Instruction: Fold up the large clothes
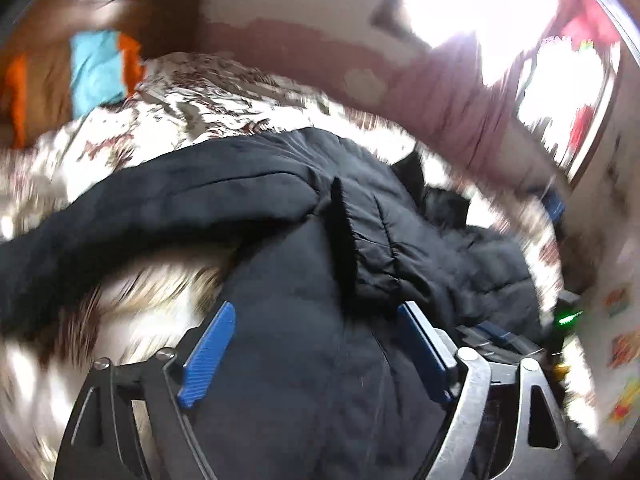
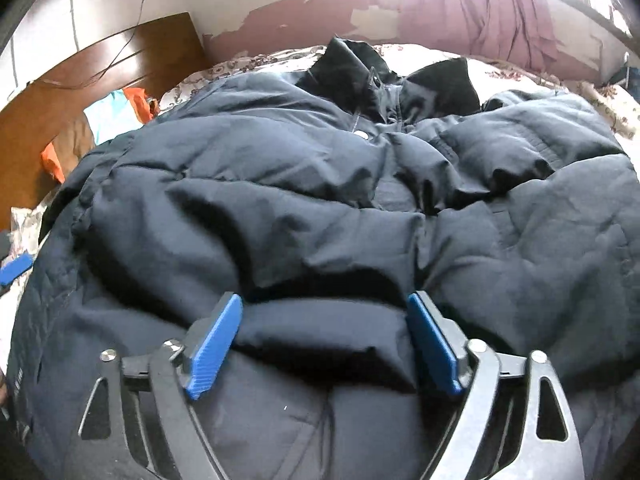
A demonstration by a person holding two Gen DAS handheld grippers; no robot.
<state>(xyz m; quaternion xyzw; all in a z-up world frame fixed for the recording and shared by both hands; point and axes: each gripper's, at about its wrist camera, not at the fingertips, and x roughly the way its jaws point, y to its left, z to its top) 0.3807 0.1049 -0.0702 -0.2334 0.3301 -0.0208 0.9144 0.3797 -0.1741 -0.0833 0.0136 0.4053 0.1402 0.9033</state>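
A large dark navy padded jacket (image 2: 280, 184) lies spread over a bed, its black collar (image 2: 352, 68) at the far end. My right gripper (image 2: 325, 300) stands open near the hem; a puffy fold of the jacket sits between its blue pads (image 2: 216, 344), which do not squeeze it. In the blurred left wrist view the jacket (image 1: 248, 196) has a sleeve lying across to the left. My left gripper (image 1: 318, 312) is open just above the dark fabric and holds nothing. One of its blue fingers (image 2: 16, 268) shows at the far left of the right wrist view.
The bed has a floral cover (image 1: 192, 104) and a wooden headboard (image 2: 120, 64) at the back left. Cyan and orange cloth (image 2: 112, 116) lies by the headboard. A purple curtain (image 2: 500, 12) hangs by a bright window (image 1: 460, 0) at the back right.
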